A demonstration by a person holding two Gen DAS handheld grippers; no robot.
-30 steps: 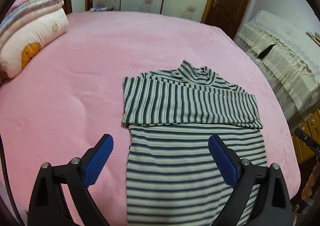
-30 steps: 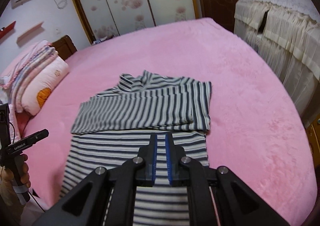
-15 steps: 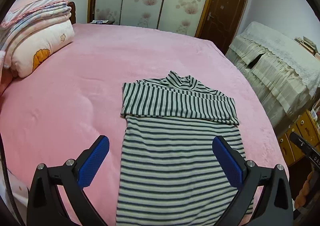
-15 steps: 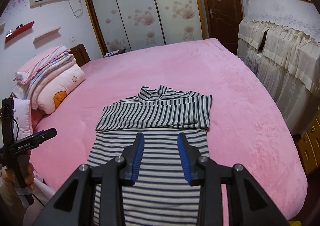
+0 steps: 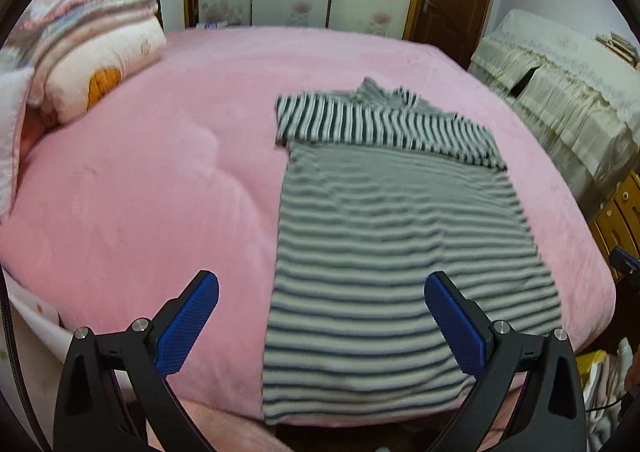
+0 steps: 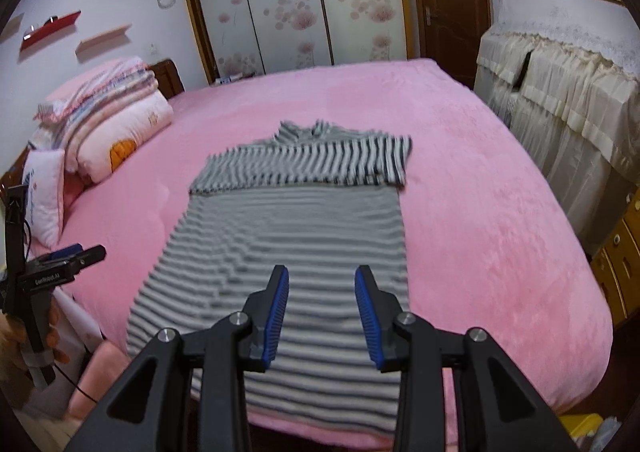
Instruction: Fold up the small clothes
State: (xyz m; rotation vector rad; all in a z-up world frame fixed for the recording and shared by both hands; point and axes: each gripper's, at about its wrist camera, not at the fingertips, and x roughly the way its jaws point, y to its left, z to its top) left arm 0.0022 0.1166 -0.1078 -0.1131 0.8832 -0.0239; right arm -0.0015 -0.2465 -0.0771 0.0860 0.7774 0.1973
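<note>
A grey-and-white striped top (image 5: 392,236) lies flat on the pink bed (image 5: 160,180), its sleeves folded across the chest and its hem hanging over the near edge. It also shows in the right wrist view (image 6: 288,236). My left gripper (image 5: 320,316) is wide open and empty, held above the hem, and shows from the side at the left of the right wrist view (image 6: 60,264). My right gripper (image 6: 322,308) is open and empty above the lower part of the top.
Folded quilts and pillows (image 5: 88,48) are stacked at the bed's far left. A cloth-covered cabinet (image 6: 568,92) stands to the right of the bed, with yellow drawers (image 5: 620,212) below it. Sliding wardrobe doors (image 6: 288,4) stand behind the bed.
Both grippers have drawn back and up from the top toward the near edge of the bed. My right gripper has gone from shut to open. The top has not moved.
</note>
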